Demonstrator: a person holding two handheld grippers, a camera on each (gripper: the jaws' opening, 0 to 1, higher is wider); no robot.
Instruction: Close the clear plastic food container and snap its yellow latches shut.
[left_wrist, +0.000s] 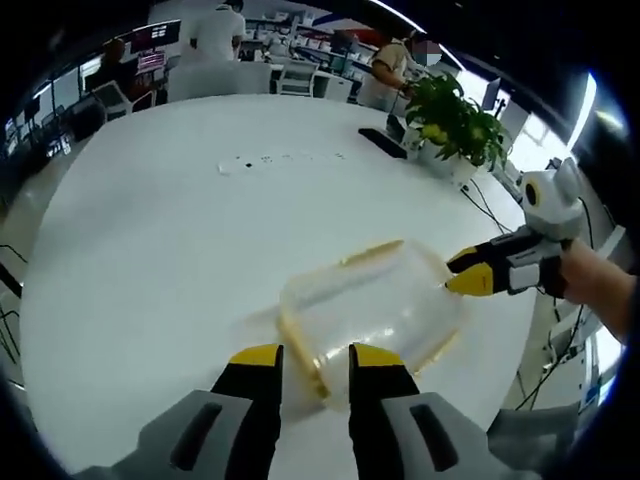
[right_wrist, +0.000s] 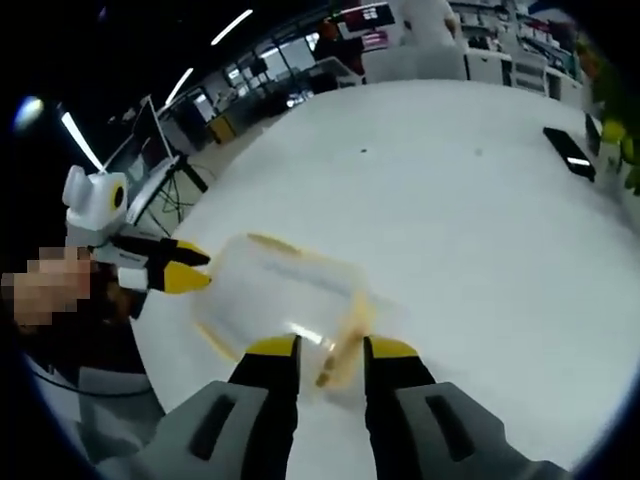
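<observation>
- In the left gripper view, the left gripper (left_wrist: 316, 358) rises from 6 o'clock with its yellow-tipped jaws spread a little, one on each side of the near yellow latch (left_wrist: 305, 362) on the clear plastic food container (left_wrist: 372, 305).
- The container lies on the white table (left_wrist: 180, 230) just past those tips; the blur hides whether the tips actually touch the latch.
- Through its clear walls nothing can be made out inside, and the lid looks to be sitting on it, though that is hard to tell.
- At 3 o'clock of the container, the right gripper (left_wrist: 470, 275) reaches in, held by a hand (left_wrist: 600, 285), tips touching the container's far end.
- In the right gripper view, the right gripper (right_wrist: 332, 350) has its jaws parted around a yellow latch (right_wrist: 345, 345) on the container (right_wrist: 285, 300).
- The left gripper (right_wrist: 190, 270) sits at 9 o'clock of the container there.
- Farther off, a potted plant (left_wrist: 455, 125) stands at 1 o'clock, with a dark phone (left_wrist: 383, 142) beside it.
</observation>
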